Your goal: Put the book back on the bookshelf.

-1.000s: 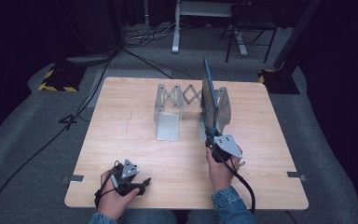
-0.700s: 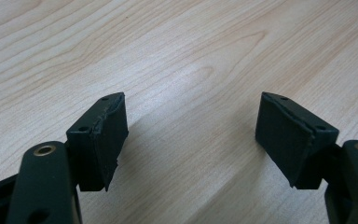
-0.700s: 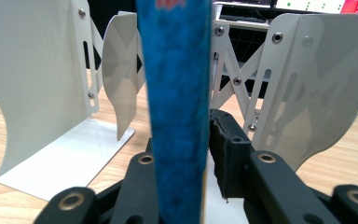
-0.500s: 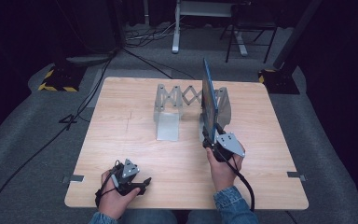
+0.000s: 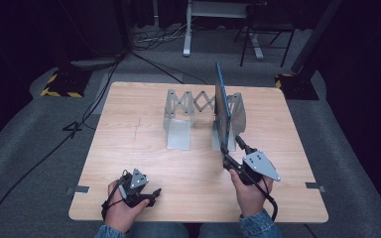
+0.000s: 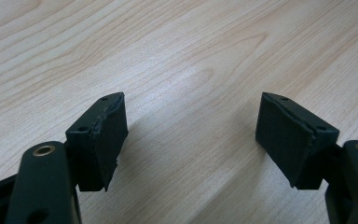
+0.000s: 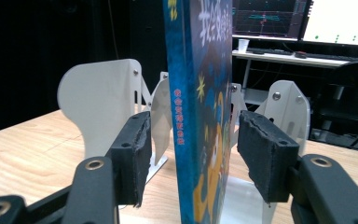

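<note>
A thin blue picture book (image 5: 222, 106) stands upright on its edge in the right end of a white metal expanding book rack (image 5: 181, 116). My right gripper (image 5: 232, 150) sits at the book's near edge. Its jaws have just been opening. In the right gripper view the book (image 7: 200, 93) stands between the pads (image 7: 133, 154) with a gap on each side, so the right gripper (image 7: 191, 154) is open. At the near left my left gripper (image 5: 154, 194) rests low over the wooden table (image 5: 129, 129); the left gripper (image 6: 191, 135) is open with bare wood between its jaws.
The rack's left plates (image 5: 178, 134) stand with nothing between them. Beyond the table's far edge are cables, a desk frame (image 5: 218, 29) and yellow-black floor blocks (image 5: 59, 84). Monitors (image 7: 303, 18) glow behind the rack.
My right gripper has let go of the book and drawn back toward the near edge, slightly right. The book stays upright in the rack. The left hand has not moved.
</note>
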Tool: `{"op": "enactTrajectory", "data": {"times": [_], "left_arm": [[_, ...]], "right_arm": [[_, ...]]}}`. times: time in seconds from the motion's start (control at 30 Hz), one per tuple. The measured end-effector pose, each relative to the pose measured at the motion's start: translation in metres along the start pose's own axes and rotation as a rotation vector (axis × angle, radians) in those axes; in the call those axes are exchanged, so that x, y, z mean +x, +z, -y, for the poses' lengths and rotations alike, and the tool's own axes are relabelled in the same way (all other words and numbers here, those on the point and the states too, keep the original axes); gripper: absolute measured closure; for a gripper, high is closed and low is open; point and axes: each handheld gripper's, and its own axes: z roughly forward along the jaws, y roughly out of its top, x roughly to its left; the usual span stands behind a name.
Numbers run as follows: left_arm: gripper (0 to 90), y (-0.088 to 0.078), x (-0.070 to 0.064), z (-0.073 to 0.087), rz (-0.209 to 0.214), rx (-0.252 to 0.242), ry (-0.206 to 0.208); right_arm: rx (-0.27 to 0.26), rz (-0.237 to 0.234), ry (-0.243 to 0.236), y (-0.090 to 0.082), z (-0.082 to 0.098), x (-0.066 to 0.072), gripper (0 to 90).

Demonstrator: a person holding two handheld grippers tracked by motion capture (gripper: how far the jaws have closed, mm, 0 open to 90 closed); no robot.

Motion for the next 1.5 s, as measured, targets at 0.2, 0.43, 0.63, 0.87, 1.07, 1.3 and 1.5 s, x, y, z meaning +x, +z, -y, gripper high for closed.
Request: {"op": "enactTrajectory", "data": {"times": [0.2, 0.43, 0.63, 0.87, 1.07, 1.3, 1.5], "left_arm": [[25.6, -0.007, 0.01, 0.007, -0.029, -0.004, -0.023], [25.6, -0.018, 0.026, 0.018, -0.057, -0.002, -0.059], [25.6, -0.023, 0.036, 0.024, -0.063, -0.006, -0.07], [25.5, -0.026, 0.042, 0.026, -0.055, -0.004, -0.063], [24.9, -0.025, 0.046, 0.025, -0.066, -0.003, -0.068], [24.1, -0.024, 0.05, 0.024, -0.075, -0.005, -0.086], [23.7, -0.024, 0.051, 0.024, -0.078, -0.004, -0.083]], "right_arm": [[0.016, -0.034, 0.044, -0.027, -0.005, -0.02, 45.5], [0.042, -0.053, 0.051, -0.049, -0.008, -0.048, 43.7], [0.091, -0.029, 0.069, -0.065, -0.005, -0.083, 42.8], [0.186, -0.037, 0.091, -0.078, 0.001, -0.123, 40.8], [0.297, -0.015, 0.099, -0.086, 0.016, -0.152, 38.8], [0.38, -0.012, 0.072, -0.093, 0.036, -0.175, 35.3], [0.455, -0.023, 0.04, -0.087, 0.056, -0.181, 34.0]]}}
